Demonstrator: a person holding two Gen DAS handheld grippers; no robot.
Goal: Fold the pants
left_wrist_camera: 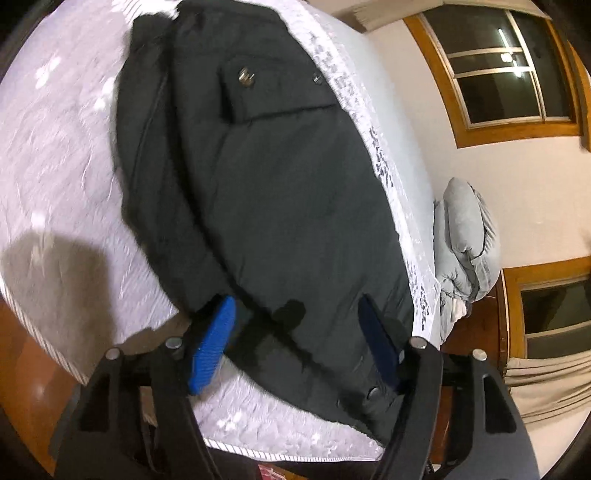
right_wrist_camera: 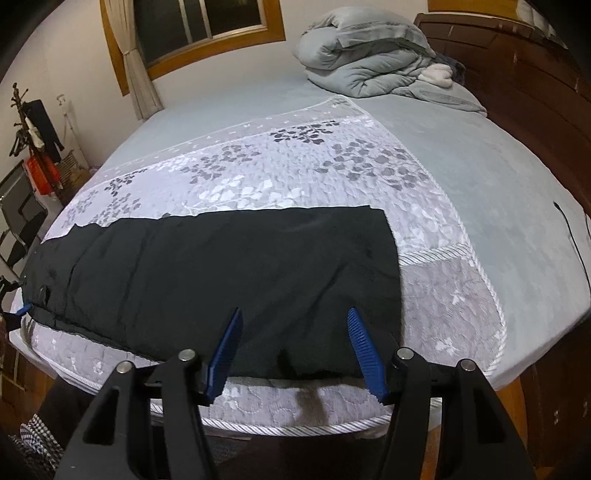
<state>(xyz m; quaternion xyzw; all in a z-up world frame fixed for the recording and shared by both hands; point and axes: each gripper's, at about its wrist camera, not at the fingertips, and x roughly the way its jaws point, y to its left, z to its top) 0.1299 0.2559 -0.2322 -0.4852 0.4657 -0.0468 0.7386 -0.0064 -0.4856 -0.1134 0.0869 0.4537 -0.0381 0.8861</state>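
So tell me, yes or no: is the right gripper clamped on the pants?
No: in the right wrist view the right gripper has its blue fingers spread apart above the black pants, with no cloth pinched.

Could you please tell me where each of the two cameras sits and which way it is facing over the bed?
Left wrist: sits on the left claw, tilted down along the black pants from their buttoned end; its blue fingers show, open.
Right wrist: sits on the right claw, looking across the bed towards the grey duvet; open blue fingers show.
Shared: pants, bed, duvet, wood-framed window.
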